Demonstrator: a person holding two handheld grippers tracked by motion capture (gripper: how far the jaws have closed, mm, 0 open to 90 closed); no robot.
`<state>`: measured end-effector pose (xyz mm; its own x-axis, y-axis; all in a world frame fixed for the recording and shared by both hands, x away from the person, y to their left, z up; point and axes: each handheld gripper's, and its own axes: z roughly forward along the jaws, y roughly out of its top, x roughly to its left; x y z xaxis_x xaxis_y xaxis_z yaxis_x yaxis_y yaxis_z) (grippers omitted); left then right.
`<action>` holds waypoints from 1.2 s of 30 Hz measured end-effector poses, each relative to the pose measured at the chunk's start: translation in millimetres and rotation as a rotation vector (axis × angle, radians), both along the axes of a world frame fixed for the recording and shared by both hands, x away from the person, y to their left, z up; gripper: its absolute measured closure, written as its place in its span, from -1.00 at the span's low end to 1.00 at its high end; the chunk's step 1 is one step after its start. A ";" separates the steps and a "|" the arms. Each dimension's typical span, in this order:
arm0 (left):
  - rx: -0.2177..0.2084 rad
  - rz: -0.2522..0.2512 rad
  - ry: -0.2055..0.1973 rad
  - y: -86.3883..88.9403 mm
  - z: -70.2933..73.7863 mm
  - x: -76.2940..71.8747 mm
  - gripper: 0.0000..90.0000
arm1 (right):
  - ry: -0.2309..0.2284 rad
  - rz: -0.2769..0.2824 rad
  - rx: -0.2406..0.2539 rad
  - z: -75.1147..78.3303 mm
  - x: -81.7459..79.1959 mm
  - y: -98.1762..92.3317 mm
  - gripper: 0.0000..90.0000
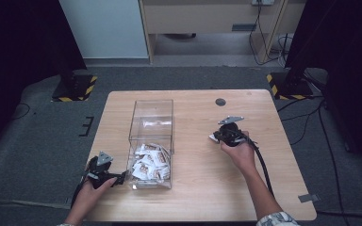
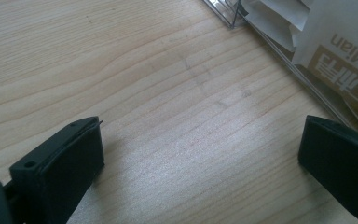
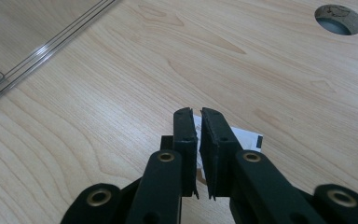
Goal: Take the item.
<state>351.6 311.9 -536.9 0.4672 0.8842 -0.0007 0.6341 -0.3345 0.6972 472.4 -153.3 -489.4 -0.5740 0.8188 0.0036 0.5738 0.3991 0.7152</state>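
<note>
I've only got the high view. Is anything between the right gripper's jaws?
Observer: Yes. The right gripper view shows a white packet pinched between the right gripper jaws, which are nearly closed, low over the table.
Operator: And the left gripper, open or shut?
Observer: Open. In the left gripper view, the left gripper jaws stand wide apart over bare wood, with the clear box wall just ahead of one jaw.
Operator: Any print on the packets in that box?
Observer: The nearest boxed packet is white with a tan label, and its white lettering partly reads "Mian".
</note>
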 end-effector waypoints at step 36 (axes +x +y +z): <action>0.000 0.000 0.000 0.0 0.0 0.0 -1.00 | -0.046 -0.104 0.070 35.1 -14.2 -9.9 -0.81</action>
<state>351.5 311.9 -536.9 0.4672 0.8842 -0.0006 0.6341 -0.3345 0.6971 458.1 -163.2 -454.3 -0.4866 0.8728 0.0385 0.5754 0.2870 0.7659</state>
